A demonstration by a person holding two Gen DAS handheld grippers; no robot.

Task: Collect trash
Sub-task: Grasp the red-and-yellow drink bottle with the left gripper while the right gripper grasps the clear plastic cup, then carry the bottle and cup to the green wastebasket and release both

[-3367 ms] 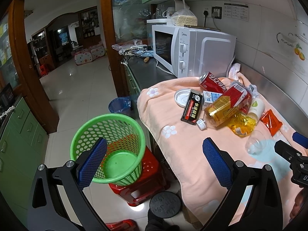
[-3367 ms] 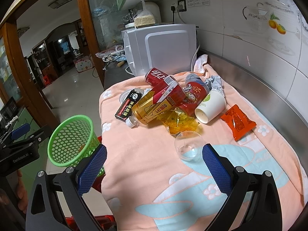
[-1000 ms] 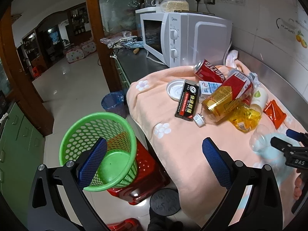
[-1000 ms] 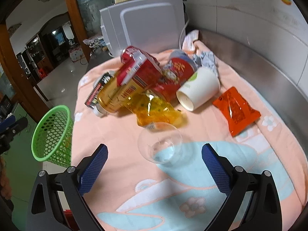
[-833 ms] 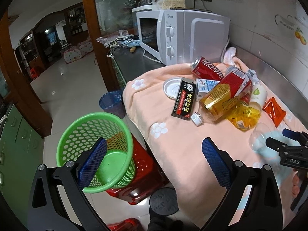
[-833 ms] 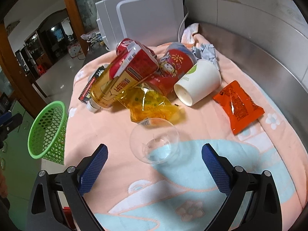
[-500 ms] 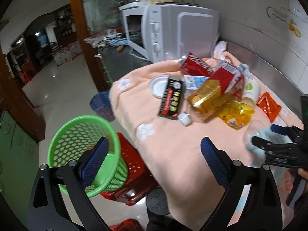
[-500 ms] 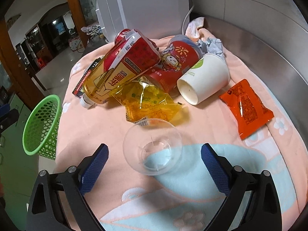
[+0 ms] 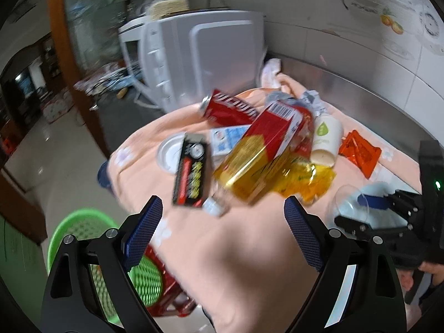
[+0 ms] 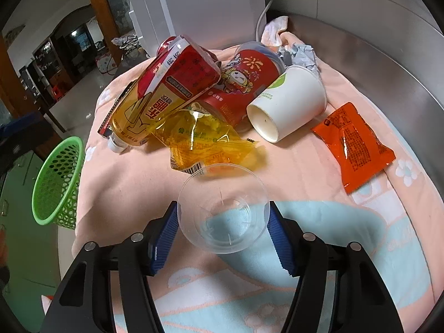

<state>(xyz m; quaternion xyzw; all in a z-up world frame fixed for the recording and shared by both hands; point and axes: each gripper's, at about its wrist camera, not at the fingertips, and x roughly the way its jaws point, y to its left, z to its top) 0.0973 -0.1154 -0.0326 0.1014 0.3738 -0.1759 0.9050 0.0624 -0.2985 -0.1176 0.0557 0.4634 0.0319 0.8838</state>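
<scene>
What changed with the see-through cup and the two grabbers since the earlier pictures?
The right gripper came down around the clear plastic cup; its jaws have just been closing, pads now at its sides. The left gripper swung from the green basket toward the trash pile, narrowing slightly, empty. The trash stayed put.

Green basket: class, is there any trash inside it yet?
No. The green basket shows only its own bare mesh; the trash lies on the towel.

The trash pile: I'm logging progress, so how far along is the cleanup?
Nothing looks binned yet: the visible part of the green basket is empty. In hand: the right gripper has just been closing around the clear cup, its pads at the rim. The left gripper is open and empty. Left: can, bottle, paper cup, orange packet.
</scene>
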